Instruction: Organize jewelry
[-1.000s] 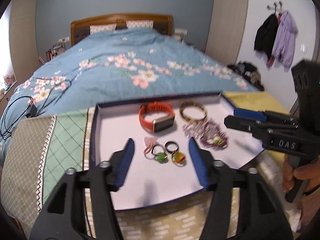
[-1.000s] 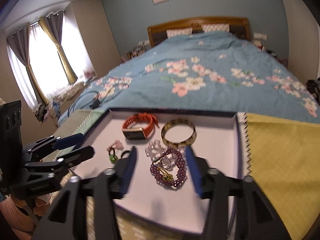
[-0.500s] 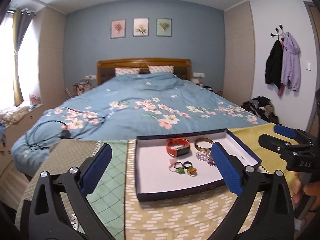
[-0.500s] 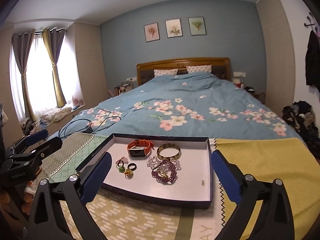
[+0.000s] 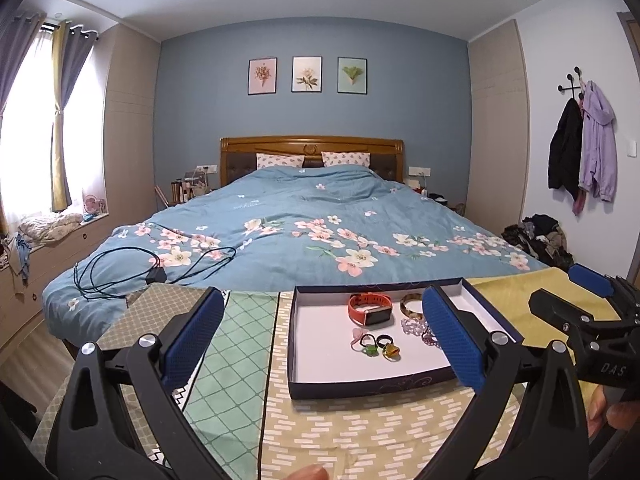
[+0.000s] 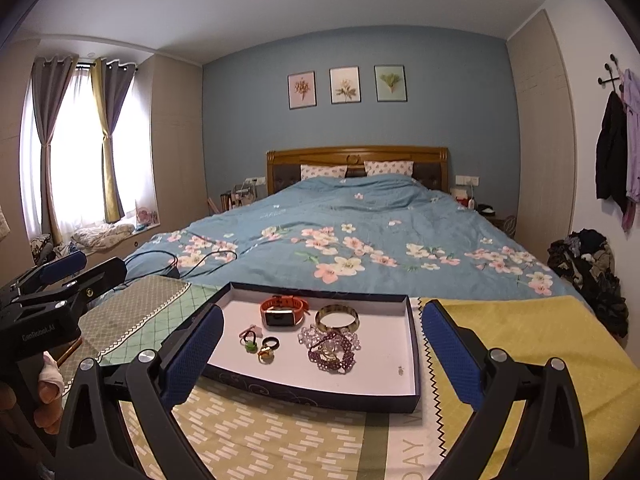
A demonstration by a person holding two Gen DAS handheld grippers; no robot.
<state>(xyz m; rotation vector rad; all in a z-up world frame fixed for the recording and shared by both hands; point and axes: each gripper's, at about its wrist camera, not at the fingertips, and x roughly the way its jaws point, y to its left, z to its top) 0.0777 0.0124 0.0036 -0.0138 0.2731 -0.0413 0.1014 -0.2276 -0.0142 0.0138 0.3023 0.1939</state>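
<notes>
Surface: your tabletop [image 6: 280,440] is covered by patterned cloths in olive, green and yellow.
On it: a shallow dark-blue cardboard tray with white floor [image 6: 320,394] sits on the olive cloth.

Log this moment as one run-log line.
left tool: open, empty | right tool: open, empty | jewelry: in tray | watch, bangle, rings, beads

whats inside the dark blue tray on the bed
Inside the tray: an orange smartwatch, a gold bangle, three rings and a heap of clear and purple bead bracelets. What lies under the heap is covered.
</notes>
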